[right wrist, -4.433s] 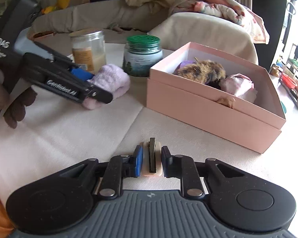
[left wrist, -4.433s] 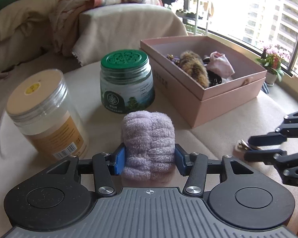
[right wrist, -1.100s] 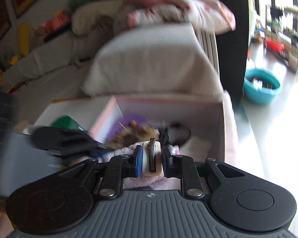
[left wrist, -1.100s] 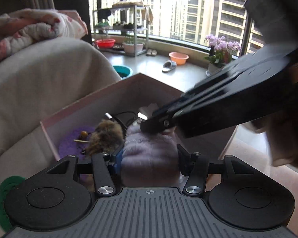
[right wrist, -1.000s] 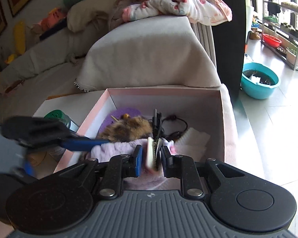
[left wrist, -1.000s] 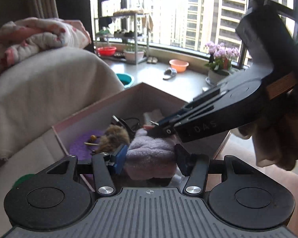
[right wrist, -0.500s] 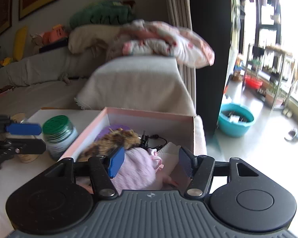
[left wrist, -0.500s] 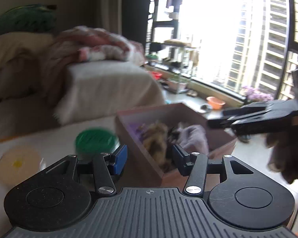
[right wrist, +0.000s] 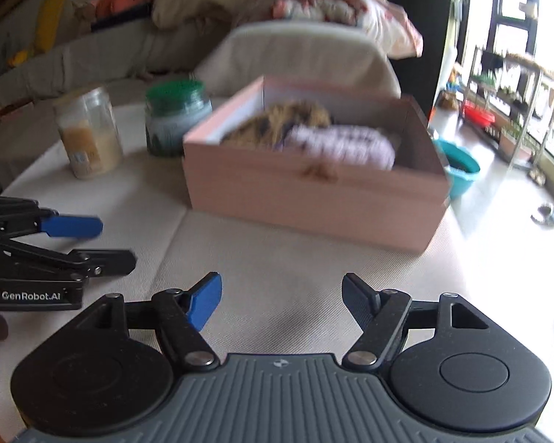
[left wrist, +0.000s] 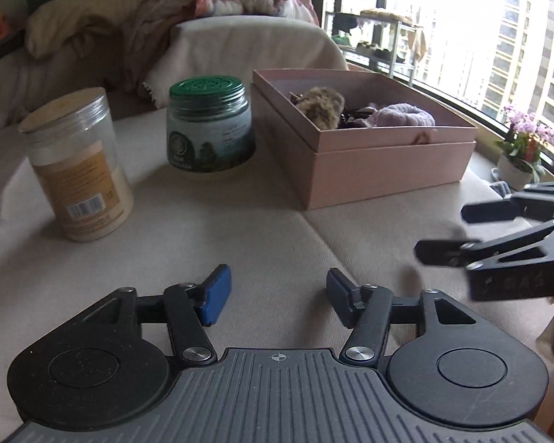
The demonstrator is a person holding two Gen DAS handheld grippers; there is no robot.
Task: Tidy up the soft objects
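Since both our left tongs and right tongs have just spread apart, empty, the purple scrunchie sits piled high inside the box; another careless drop there could tip it over the box's rim.

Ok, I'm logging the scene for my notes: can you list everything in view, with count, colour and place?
pink box: one, pink, open, on the cloth-covered table, right of the jars
lilac fluffy roll: one, lilac, inside the box
brown furry item: one, brown, inside the box, beside the roll
green-lidded jar: one, left of the box
clear jar: one, tan lid, left of the green-lidded jar
table: one, beige cloth cover
potted flowers: one, pink-purple, by the window
teal basin: one, on the floor
left gripper: black, blue pads, open, empty
right gripper: black, blue pads, open, empty
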